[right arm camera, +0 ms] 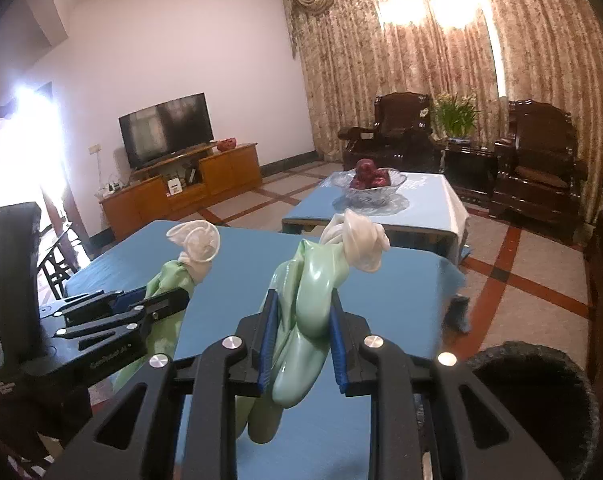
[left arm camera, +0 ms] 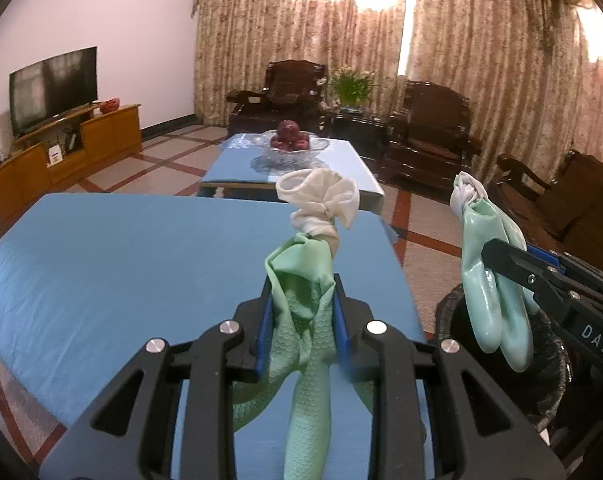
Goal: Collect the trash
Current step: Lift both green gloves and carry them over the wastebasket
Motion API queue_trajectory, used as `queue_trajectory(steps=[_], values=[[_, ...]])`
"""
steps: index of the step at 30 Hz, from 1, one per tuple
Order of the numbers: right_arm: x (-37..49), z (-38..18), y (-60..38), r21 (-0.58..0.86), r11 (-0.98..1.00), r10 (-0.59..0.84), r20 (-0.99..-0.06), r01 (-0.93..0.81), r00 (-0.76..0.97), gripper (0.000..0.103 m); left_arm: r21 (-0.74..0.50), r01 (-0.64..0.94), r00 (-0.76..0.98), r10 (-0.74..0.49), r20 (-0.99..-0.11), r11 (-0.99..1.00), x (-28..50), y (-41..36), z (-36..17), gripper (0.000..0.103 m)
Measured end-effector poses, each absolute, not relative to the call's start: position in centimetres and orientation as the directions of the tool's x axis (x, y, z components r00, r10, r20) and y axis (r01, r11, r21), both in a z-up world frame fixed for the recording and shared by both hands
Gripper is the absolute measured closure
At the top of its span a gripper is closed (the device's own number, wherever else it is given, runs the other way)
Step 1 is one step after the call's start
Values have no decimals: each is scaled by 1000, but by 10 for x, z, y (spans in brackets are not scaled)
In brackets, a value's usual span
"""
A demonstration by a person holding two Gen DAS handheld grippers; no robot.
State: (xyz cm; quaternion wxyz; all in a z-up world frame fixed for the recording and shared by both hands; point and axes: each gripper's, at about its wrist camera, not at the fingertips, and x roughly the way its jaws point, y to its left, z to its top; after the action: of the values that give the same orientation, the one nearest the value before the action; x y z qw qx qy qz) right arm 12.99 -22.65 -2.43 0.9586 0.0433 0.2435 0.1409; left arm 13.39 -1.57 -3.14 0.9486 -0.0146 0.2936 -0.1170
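Note:
My left gripper [left arm camera: 301, 292] is shut on a pale green rubber glove [left arm camera: 301, 256] with a bunched white cuff, held above the blue table [left arm camera: 121, 264]; the glove's fingers hang down between the jaws. My right gripper [right arm camera: 303, 312] is shut on a second green glove [right arm camera: 313, 280] with a white cuff. In the left wrist view, that right gripper [left arm camera: 497, 256] and its glove [left arm camera: 481, 292] hang over the black trash bin [left arm camera: 557, 360] beside the table's right edge. In the right wrist view, the left gripper [right arm camera: 169, 300] holds its glove [right arm camera: 173, 276] at the left, and the bin [right arm camera: 541, 364] is at the lower right.
A second blue table [left arm camera: 341, 168] beyond carries a glass bowl of red fruit [left arm camera: 289, 144]. Dark wooden armchairs [left arm camera: 425, 128] stand before the curtains, and more dark seating [left arm camera: 573, 200] is at the right. A TV on a wooden cabinet [left arm camera: 61, 152] lines the left wall.

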Motion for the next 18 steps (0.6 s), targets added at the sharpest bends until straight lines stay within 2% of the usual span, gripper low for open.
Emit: queue_trajectory(steps=[18], values=[[68,-15,-321,120,992,86,-443,-36,892,79,-103,453,723,-432,-539,886,122,-129,-30,78]])
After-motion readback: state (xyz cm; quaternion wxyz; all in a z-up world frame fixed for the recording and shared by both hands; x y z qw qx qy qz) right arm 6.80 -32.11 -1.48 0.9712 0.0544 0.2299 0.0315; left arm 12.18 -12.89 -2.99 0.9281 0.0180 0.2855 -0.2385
